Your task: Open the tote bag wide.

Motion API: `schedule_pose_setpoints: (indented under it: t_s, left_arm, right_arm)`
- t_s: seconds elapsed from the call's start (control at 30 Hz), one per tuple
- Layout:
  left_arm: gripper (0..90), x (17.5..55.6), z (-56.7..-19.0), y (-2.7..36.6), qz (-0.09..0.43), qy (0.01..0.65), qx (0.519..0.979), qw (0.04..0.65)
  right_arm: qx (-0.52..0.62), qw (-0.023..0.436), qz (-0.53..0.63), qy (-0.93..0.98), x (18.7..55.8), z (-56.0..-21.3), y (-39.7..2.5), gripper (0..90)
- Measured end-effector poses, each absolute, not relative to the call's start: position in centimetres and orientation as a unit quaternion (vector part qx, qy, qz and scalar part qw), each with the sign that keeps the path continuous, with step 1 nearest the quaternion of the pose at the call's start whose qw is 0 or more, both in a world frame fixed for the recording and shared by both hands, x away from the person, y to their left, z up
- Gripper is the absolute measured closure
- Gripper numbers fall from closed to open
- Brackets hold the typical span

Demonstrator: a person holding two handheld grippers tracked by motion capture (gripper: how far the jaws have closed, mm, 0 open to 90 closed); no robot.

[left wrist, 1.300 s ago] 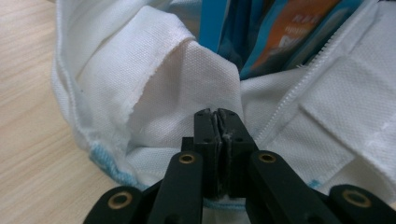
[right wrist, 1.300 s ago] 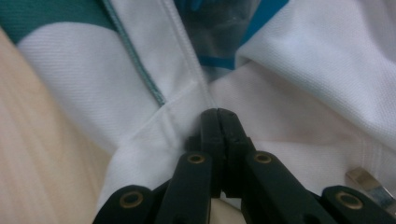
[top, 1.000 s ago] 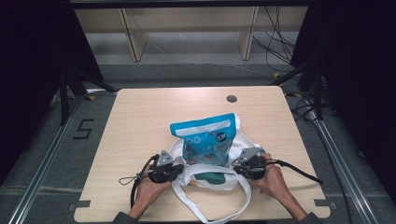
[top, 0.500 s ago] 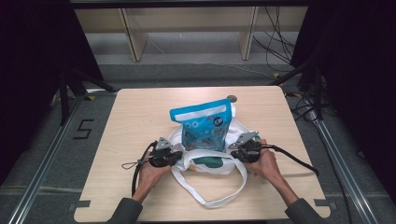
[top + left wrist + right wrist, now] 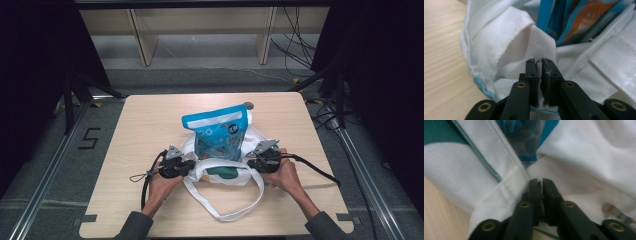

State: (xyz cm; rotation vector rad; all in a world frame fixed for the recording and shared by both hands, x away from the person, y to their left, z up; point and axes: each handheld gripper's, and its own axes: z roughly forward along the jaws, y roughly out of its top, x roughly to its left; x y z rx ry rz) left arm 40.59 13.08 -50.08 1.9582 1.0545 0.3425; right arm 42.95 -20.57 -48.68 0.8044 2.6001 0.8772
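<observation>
On pale wooden table [image 5: 140,125], both claws clamping woven white bag [image 5: 200,167], glossy blue pouch [image 5: 217,132] inside

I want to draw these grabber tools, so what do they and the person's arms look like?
Each is a chunky black tool. The left gripper and right gripper both end in two flat black jaws on black links with round brass-coloured rivets. From above, each carries a grey three-cornered plate on top and trails a black cable. The person wears dark grey sleeves.
</observation>
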Motion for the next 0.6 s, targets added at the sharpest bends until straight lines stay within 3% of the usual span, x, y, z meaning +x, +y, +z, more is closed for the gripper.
schedule_pose_setpoints:
  t_s: [0.1, 0.37, 0.6]
  left_arm:
    - [76.6, 40.0, -48.6, 13.4, 0.152, 0.432, 0.771, 0.443]
    - [76.4, 37.9, -45.9, 12.0, 0.182, 0.42, 0.749, 0.479]
    - [77.6, 38.1, -46.3, 11.9, 0.166, 0.412, 0.761, 0.473]
  right_arm:
    - [0.282, 0.143, 0.325, 0.891, 42.8, -47.4, -21.2, 81.5]
    - [0.245, 0.138, 0.396, 0.874, 40.8, -43.9, -20.6, 83.0]
    - [0.228, 0.126, 0.392, 0.882, 40.9, -44.7, -18.4, 85.3]
